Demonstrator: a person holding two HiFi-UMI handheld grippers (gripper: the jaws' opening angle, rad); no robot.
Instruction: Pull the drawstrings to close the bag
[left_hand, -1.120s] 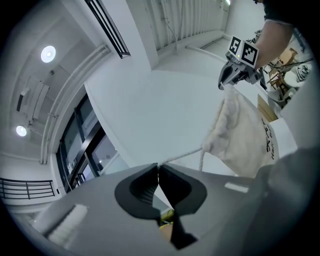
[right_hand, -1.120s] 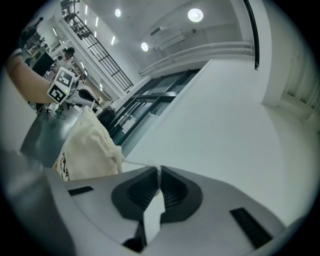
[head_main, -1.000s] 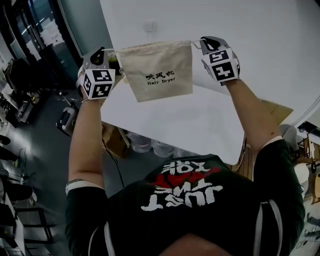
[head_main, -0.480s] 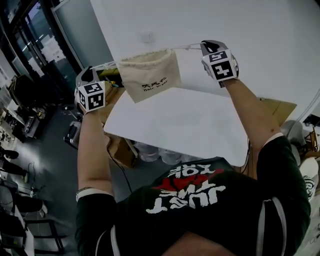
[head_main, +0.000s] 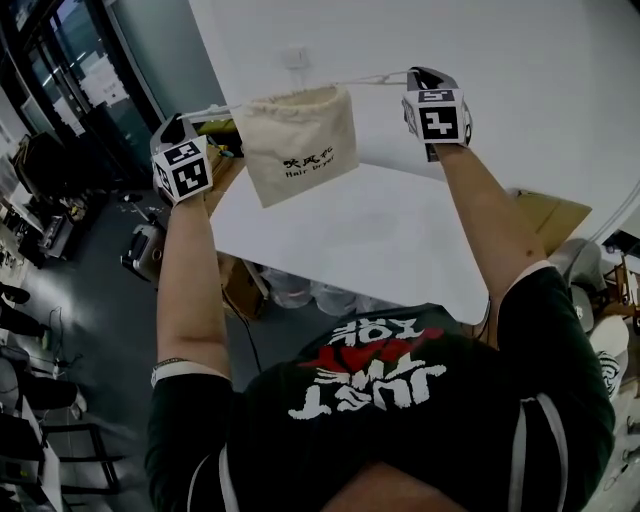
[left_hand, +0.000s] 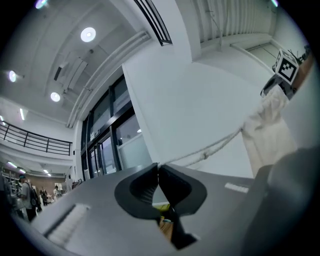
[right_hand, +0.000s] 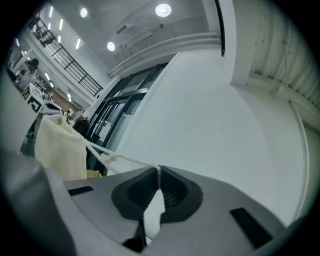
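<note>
The left gripper (left_hand: 158, 166) was clamped shut on the left drawstring (left_hand: 210, 148), and the right gripper (right_hand: 159, 169) was pinched just as tightly on the right drawstring (right_hand: 120, 159), each cord running taut from the jaw tips. Between the two grippers the cream cloth bag (head_main: 300, 140), printed "Hair Dryer", hung in the air by those cords, its mouth gathered into folds. Below it lay the white table (head_main: 400, 230).
</note>
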